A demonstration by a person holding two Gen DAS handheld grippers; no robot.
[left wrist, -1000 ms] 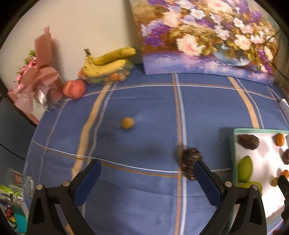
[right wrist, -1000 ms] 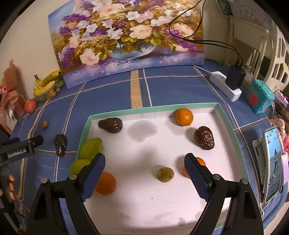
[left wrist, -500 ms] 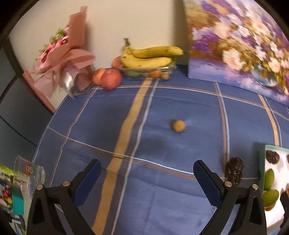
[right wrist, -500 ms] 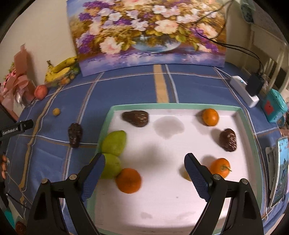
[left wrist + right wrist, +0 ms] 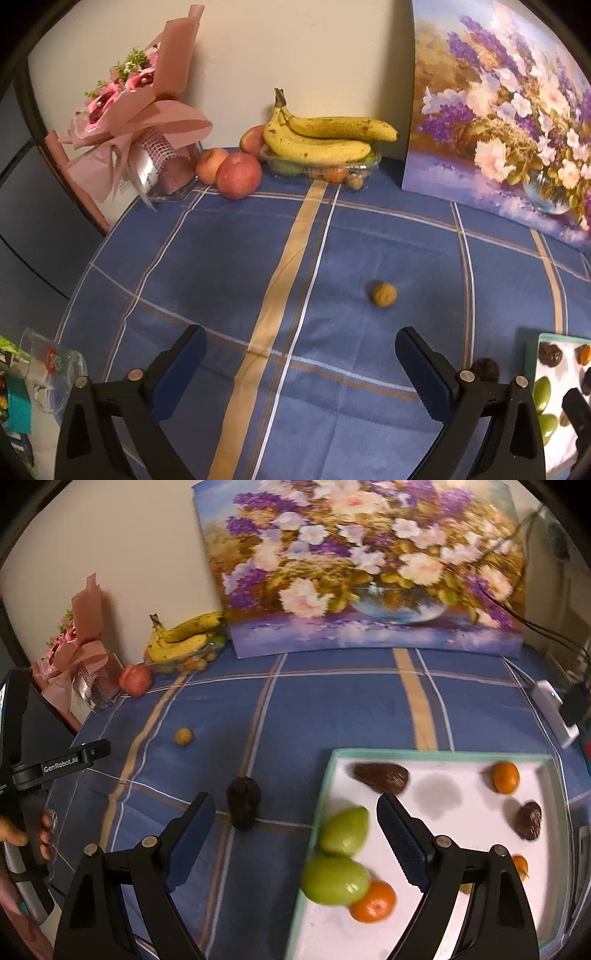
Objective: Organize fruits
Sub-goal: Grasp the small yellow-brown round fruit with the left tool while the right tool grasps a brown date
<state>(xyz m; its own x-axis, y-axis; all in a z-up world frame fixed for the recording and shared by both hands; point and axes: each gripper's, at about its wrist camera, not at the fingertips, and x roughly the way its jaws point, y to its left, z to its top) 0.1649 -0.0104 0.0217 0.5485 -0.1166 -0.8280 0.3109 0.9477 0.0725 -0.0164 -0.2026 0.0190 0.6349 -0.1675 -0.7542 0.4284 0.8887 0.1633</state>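
A white tray with a green rim (image 5: 328, 771) lies at the right on the blue checked cloth; it holds two green fruits (image 5: 345, 830), oranges (image 5: 505, 777) and dark brown fruits (image 5: 382, 777). Left of the tray a dark brown fruit (image 5: 243, 803) lies on the cloth, half hidden behind a finger in the left wrist view (image 5: 484, 369). A small tan fruit (image 5: 384, 294) (image 5: 183, 736) sits farther out. My left gripper (image 5: 299, 360) hangs open and empty above the cloth, short of the tan fruit. My right gripper (image 5: 295, 825) is open and empty over the tray's left rim.
Bananas (image 5: 325, 138) on a clear box, apples (image 5: 238, 175) and a pink bouquet (image 5: 136, 122) stand along the back wall beside a flower painting (image 5: 365, 568). A white power strip (image 5: 554, 710) lies at the right. A hand (image 5: 22, 834) holds the left gripper's handle at the table's left edge.
Both grippers have swung left. The left one now faces the bananas and apples, the tray slipping to its right edge. The right one went from mid-tray to the tray's left rim.
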